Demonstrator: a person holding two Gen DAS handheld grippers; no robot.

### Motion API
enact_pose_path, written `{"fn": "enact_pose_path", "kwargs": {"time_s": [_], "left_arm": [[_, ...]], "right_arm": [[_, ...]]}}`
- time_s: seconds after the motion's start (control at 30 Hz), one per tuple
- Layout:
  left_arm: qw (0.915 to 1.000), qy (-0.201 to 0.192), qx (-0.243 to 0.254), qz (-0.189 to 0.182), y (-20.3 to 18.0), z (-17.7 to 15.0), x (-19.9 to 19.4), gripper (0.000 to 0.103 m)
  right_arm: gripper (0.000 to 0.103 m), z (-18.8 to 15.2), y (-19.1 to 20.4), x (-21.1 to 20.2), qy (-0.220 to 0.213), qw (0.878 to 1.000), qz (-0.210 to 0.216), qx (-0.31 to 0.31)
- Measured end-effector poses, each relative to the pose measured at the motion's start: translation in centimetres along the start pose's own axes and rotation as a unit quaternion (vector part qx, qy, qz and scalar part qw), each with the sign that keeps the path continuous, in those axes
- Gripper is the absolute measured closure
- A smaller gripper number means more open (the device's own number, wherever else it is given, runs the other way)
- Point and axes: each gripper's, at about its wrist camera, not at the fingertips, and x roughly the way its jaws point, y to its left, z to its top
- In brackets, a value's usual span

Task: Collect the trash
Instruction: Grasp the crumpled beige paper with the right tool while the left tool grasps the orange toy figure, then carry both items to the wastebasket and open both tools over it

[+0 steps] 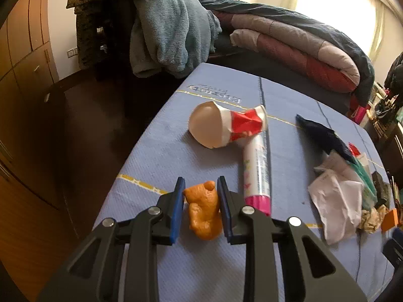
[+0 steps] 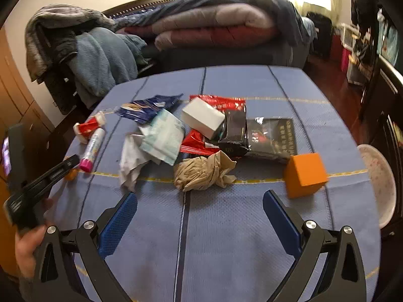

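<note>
Orange peel [image 1: 204, 209] clamped between left hand-held gripper [image 1: 201, 188] pads.

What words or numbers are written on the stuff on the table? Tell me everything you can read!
None of it reads clearly.
Tablecloth: one printed word, upside down in the left wrist view, too blurred to read.
Black box: rows of small pale characters, too small to read.
Red wrapper: white marks, too blurred.
Blue wrapper: print too blurred.
Glue stick: only small pictures, no readable words.
Crushed cup: no words visible.
</note>
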Motion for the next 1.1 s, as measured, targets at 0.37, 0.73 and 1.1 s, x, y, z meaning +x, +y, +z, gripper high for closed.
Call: {"fn": "enact_pose_path", "kwargs": {"time_s": [0.37,0.73,1.1], "left_arm": [[0.9997,-0.006,-0.001,-0.024,-0.2,-0.2,-1.7,0.076],[0.9976,-0.023,-0.004,-0.065,-0.7,-0.1,-4.7,0.076],[0.9891,-0.053,0.046,-0.129,-6.4,-0.3,-9.7,0.076]], "right_arm": [[0.046,1.4,0.8,4.7,0.015,0.999,-0.036,-0.015],[0.072,0.0,0.3,0.8,-0.005,1.0,0.003,-0.011],[0.071,-0.6,-1.8,-4.4,-0.041,0.999,0.003,0.004]]}}
